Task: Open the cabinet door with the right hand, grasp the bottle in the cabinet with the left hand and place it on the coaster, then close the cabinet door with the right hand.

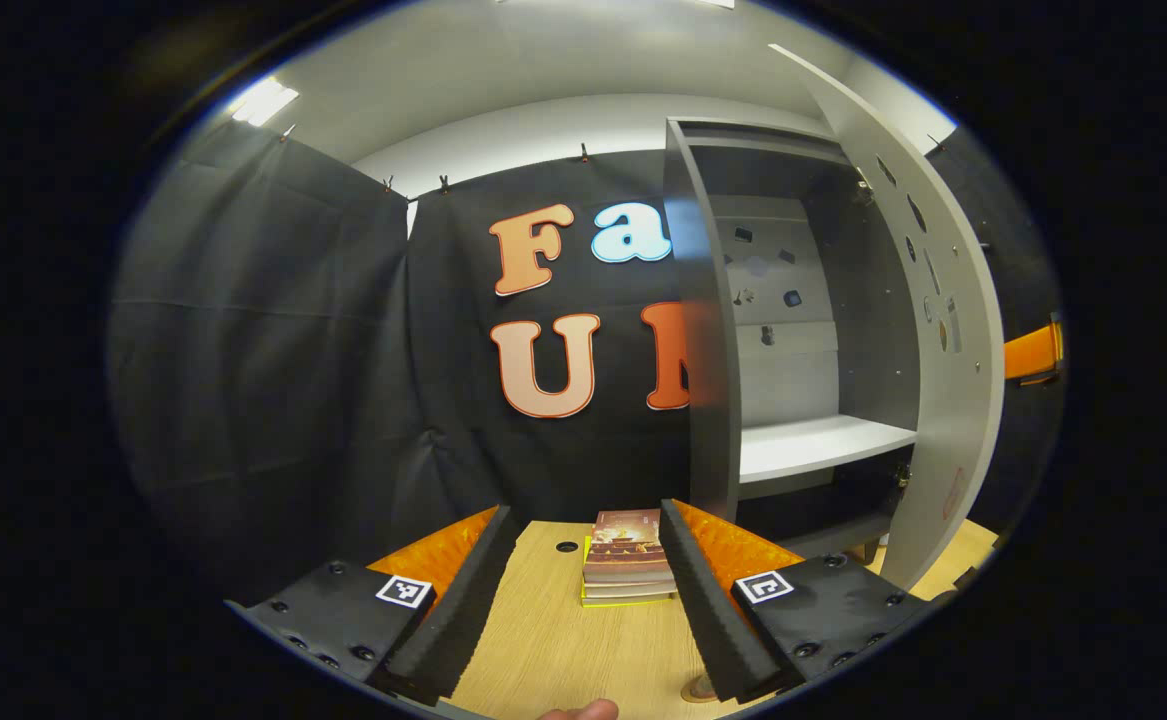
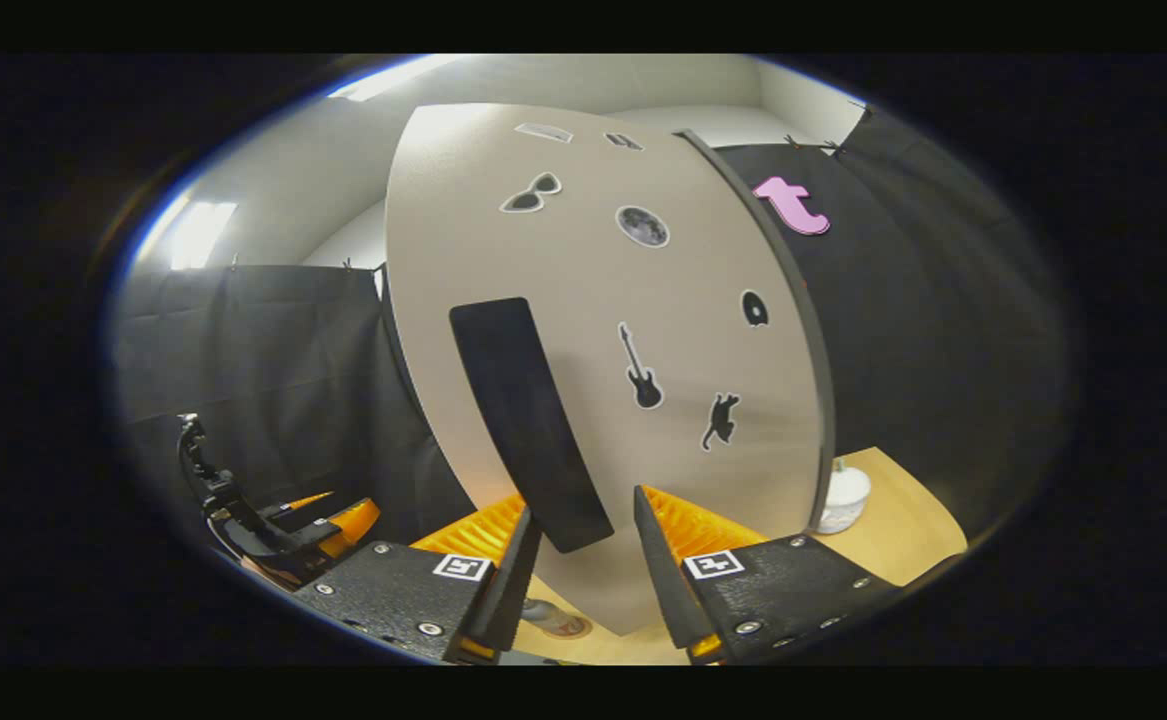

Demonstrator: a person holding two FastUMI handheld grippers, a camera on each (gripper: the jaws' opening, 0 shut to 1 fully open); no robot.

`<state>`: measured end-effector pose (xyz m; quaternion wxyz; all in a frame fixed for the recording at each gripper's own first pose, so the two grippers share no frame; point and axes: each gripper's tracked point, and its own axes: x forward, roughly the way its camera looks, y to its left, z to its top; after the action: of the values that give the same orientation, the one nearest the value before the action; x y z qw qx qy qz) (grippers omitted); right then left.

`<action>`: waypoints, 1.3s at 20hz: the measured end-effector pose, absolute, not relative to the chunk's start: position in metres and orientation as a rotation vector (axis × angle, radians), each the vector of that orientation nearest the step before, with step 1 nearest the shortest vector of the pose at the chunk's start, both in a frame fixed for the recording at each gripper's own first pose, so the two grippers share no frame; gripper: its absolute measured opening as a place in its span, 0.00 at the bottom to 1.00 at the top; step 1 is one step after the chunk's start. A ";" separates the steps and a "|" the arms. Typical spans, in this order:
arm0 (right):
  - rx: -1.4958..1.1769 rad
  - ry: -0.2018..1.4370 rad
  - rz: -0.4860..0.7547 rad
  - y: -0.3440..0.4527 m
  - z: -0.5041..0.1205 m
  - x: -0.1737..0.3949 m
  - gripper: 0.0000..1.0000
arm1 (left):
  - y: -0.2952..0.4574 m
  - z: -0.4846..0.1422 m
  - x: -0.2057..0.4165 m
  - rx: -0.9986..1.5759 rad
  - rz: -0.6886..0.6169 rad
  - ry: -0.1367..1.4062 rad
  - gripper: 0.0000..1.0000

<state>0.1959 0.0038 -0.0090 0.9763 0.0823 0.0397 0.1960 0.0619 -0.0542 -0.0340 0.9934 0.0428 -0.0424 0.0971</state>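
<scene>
- Right gripper is spread wide, the lower end of the cabinet door's dark handle between its fingers; neither finger presses on it
- Left gripper is also spread and holds nothing, facing a stack of books left of the door
- Below the door's foot, the right gripper view shows a small blurred thing, probably the bottle standing on the coaster
- Judging by that, closing is the step in hand: pinch the handle or push the door towards the cabinet
- Left gripper view shows the cabinet's white shelf behind the door; the right gripper view shows the door's stickered front and a white jar at its far edge
</scene>
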 end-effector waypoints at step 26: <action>-0.088 -0.041 0.066 0.023 -0.040 0.306 0.72 | 0.001 -0.059 0.177 -0.047 0.043 -0.018 0.95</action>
<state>0.3064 0.0232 -0.0404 0.9983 -0.0438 -0.0206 0.0329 0.1772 0.0008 -0.0594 0.9995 -0.0233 -0.0089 0.0217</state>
